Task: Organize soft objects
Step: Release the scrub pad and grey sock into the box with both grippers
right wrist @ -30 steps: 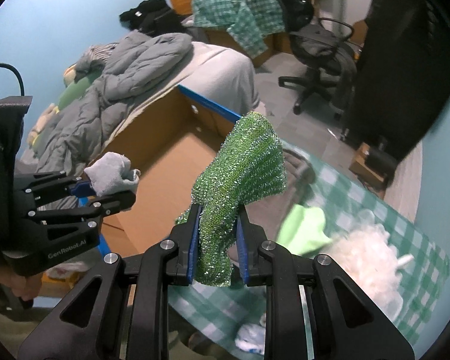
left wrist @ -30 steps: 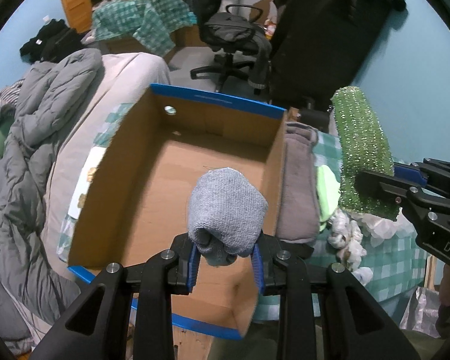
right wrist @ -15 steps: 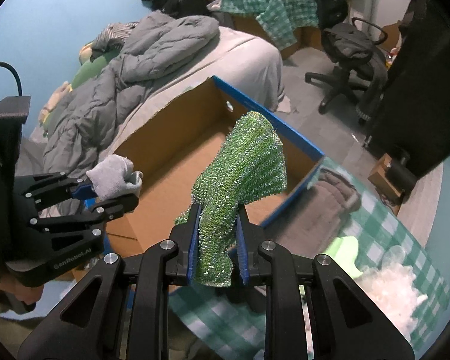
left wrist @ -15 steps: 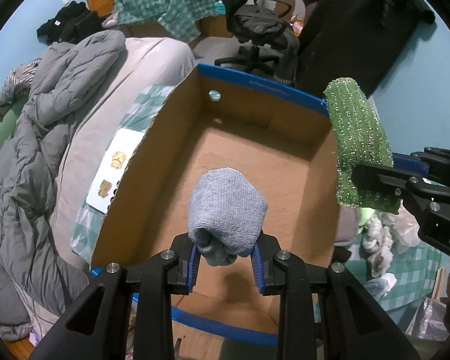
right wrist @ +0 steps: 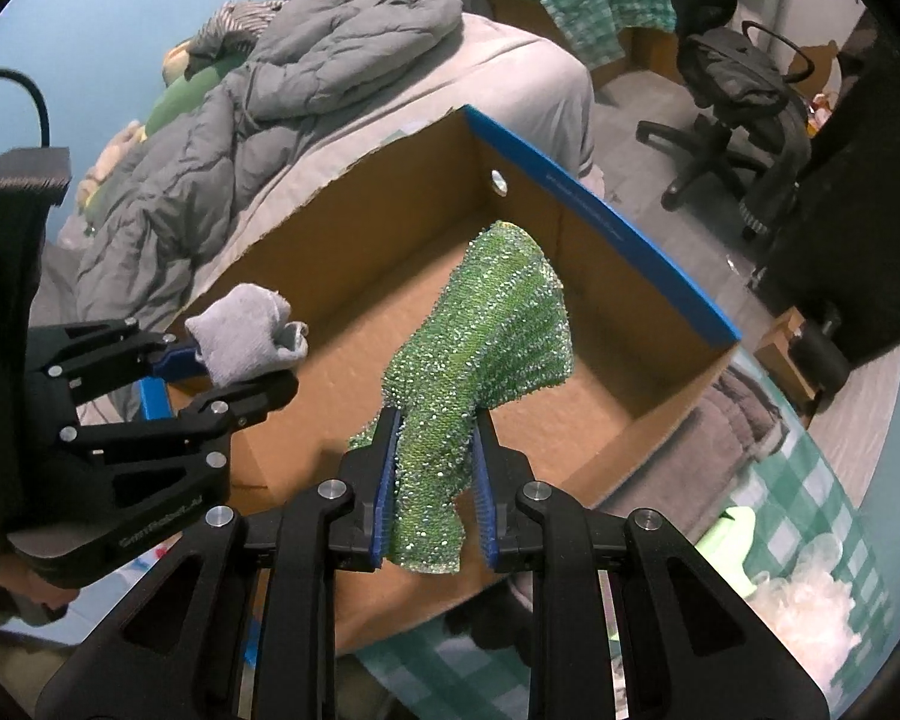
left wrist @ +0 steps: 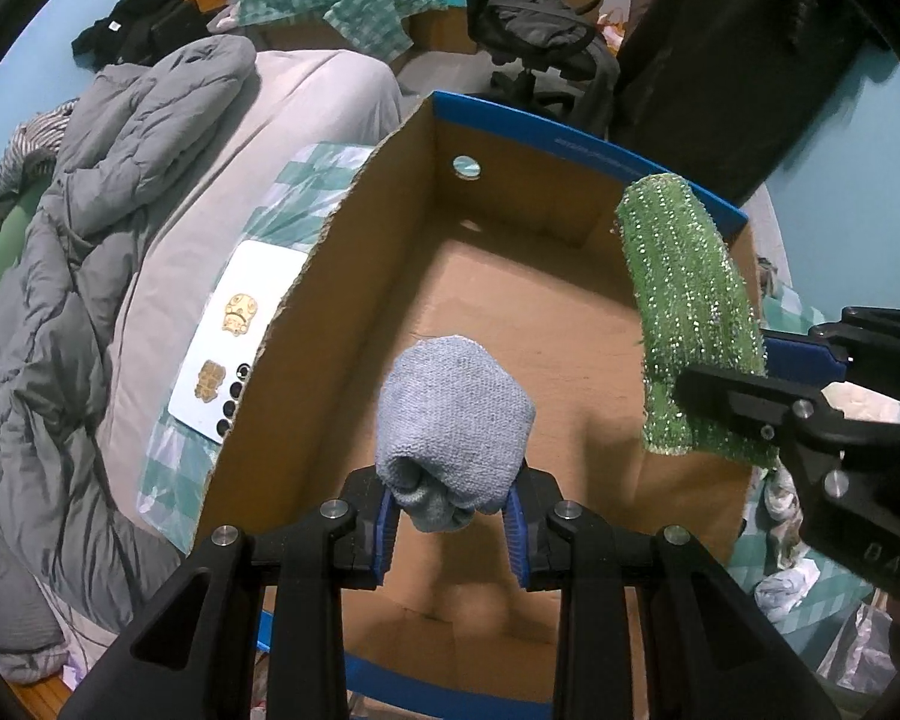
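A balled grey sock (left wrist: 453, 414) sits between the pads of my left gripper (left wrist: 450, 531), whose jaws are opening while the pads still touch it. It hangs over the near part of an open cardboard box with blue rims (left wrist: 342, 300). The box's floor is bare. My right gripper (right wrist: 435, 498) pinches a glittery green knitted cloth (right wrist: 486, 348) that stands up over the box's middle. Its jaws are opening too, with the cloth still between the pads. In the right wrist view the left gripper (right wrist: 222, 366) and the sock (right wrist: 240, 336) hover at the box's left wall.
A bed with a grey duvet (left wrist: 60, 300) and a white card (left wrist: 234, 342) lies left of the box. Right of it, a green checked cloth (right wrist: 834, 480) carries a folded brown towel (right wrist: 744, 414), a light green item (right wrist: 732, 540) and white fluff (right wrist: 810, 612). An office chair (right wrist: 732, 96) stands behind.
Both grippers have moved left and down, from beside the box to over its inside. The sock and the green cloth came along with them.
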